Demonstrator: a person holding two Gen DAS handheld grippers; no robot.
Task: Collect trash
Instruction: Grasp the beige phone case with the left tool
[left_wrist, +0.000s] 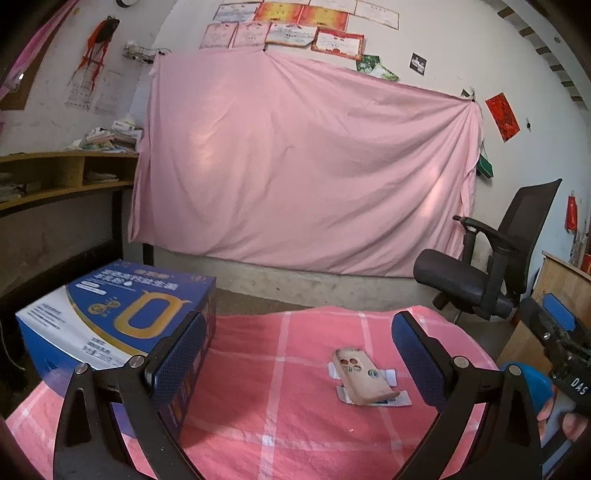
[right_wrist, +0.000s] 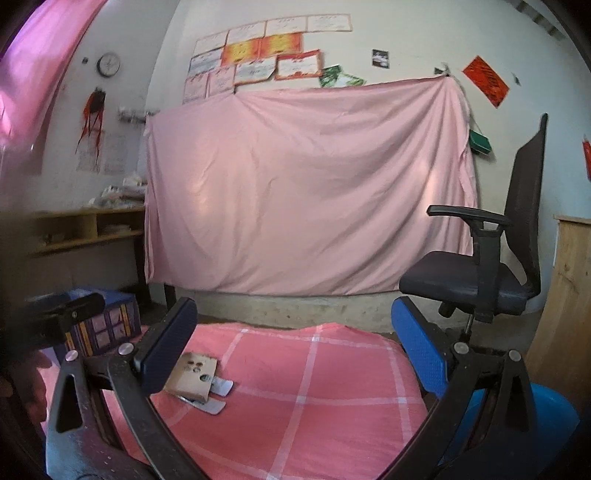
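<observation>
With the left gripper (left_wrist: 299, 354) and right gripper (right_wrist: 293, 343) both empty, jaws apart, the flattened tan cardboard carton (left_wrist: 364, 378) lies uncollected on the pink checked table (left_wrist: 280, 424).

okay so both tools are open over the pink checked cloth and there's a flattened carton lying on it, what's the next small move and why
Probably lower the left tool onto the flattened carton and close. The carton lies loose on the cloth, ahead between the open fingers, nothing is held yet, and the blue box beside it looks like where trash goes.
</observation>
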